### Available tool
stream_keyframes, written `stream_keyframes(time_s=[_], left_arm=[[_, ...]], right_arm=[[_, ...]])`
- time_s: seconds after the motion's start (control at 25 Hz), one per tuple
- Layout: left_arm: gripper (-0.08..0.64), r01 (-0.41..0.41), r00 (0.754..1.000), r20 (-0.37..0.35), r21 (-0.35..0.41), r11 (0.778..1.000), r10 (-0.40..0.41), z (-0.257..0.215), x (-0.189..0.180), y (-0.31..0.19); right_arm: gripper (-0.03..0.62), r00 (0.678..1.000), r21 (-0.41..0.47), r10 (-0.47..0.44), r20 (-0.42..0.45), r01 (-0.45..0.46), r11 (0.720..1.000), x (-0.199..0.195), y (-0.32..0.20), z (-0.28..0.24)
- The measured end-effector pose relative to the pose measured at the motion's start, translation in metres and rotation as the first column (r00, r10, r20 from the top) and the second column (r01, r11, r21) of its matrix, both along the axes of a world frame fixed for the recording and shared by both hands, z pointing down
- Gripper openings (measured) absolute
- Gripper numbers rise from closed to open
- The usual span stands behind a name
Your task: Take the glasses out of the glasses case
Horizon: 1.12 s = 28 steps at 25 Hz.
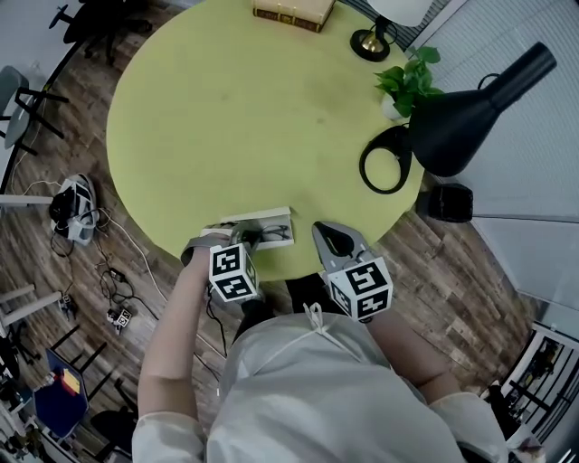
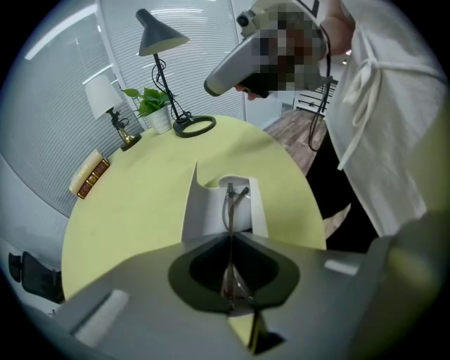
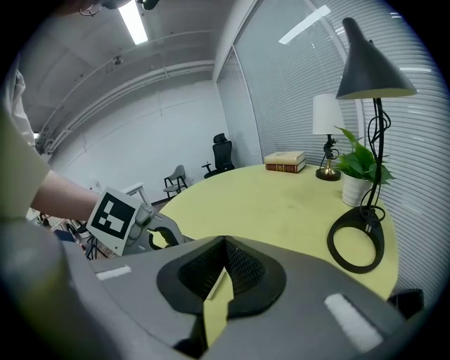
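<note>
An open white glasses case [image 1: 262, 220] lies at the near edge of the round yellow-green table [image 1: 244, 118]. In the left gripper view the case [image 2: 202, 211] lies just beyond the jaws, and thin-framed glasses [image 2: 230, 204] reach from it back between them. My left gripper [image 1: 246, 238] [image 2: 230, 239] is shut on the glasses at the case's near side. My right gripper [image 1: 328, 235] [image 3: 225, 242] hovers to the right of the case, over the table's edge, shut with nothing in it. The right gripper view also shows the left gripper's marker cube [image 3: 112, 216].
A black desk lamp [image 1: 457, 118] with a ring base [image 1: 384, 172], a potted plant [image 1: 407, 81], a small brass-footed lamp [image 1: 371, 41] and books [image 1: 291, 11] stand along the far and right rim. Cables and chair legs lie on the floor [image 1: 81, 208] at the left.
</note>
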<state>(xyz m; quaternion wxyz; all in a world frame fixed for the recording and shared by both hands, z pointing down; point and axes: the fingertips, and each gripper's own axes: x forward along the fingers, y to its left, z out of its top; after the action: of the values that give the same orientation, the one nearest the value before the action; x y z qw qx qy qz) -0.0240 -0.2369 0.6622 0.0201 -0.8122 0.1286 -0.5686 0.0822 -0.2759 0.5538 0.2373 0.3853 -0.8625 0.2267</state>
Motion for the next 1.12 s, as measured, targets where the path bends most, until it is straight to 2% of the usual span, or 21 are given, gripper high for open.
stream_keyframes(time_s=[0.16,0.4,0.64,0.76,0.88,1.04,1.12], left_arm=[[0.015,0.009,1.000,-0.015,0.046,0.999,-0.008,-0.010,-0.003,-0.003],[0.015,0.031,0.997,-0.080,0.136,0.990,-0.020,-0.036,-0.001,-0.010],[0.015,0.100,0.983,-0.173,0.217,0.971,-0.062,-0.072,-0.002,-0.015],[0.015,0.159,0.967,-0.235,0.260,0.953,-0.098,-0.096,-0.006,-0.014],[0.015,0.257,0.930,-0.335,0.301,0.918,-0.150,-0.132,-0.010,-0.012],[0.015,0.401,0.850,-0.480,0.325,0.857,-0.216,-0.179,-0.022,-0.007],[0.015,0.469,0.803,-0.545,0.327,0.821,-0.242,-0.201,-0.031,-0.003]], right_arm=[[0.000,1.000,0.004,0.026,0.008,-0.026,1.000,0.002,0.004,-0.008],[0.000,0.998,0.018,0.055,0.007,-0.055,0.998,0.006,0.014,-0.015],[0.000,0.998,0.042,0.062,0.013,-0.062,0.997,0.002,0.023,-0.025],[0.000,0.998,0.059,0.059,0.017,-0.060,0.996,-0.003,0.029,-0.033],[0.000,0.998,0.080,0.051,0.029,-0.054,0.995,-0.011,0.033,-0.044],[0.000,0.998,0.111,0.033,0.051,-0.039,0.993,-0.026,0.039,-0.059],[0.000,0.998,0.128,0.024,0.060,-0.032,0.991,-0.034,0.041,-0.065]])
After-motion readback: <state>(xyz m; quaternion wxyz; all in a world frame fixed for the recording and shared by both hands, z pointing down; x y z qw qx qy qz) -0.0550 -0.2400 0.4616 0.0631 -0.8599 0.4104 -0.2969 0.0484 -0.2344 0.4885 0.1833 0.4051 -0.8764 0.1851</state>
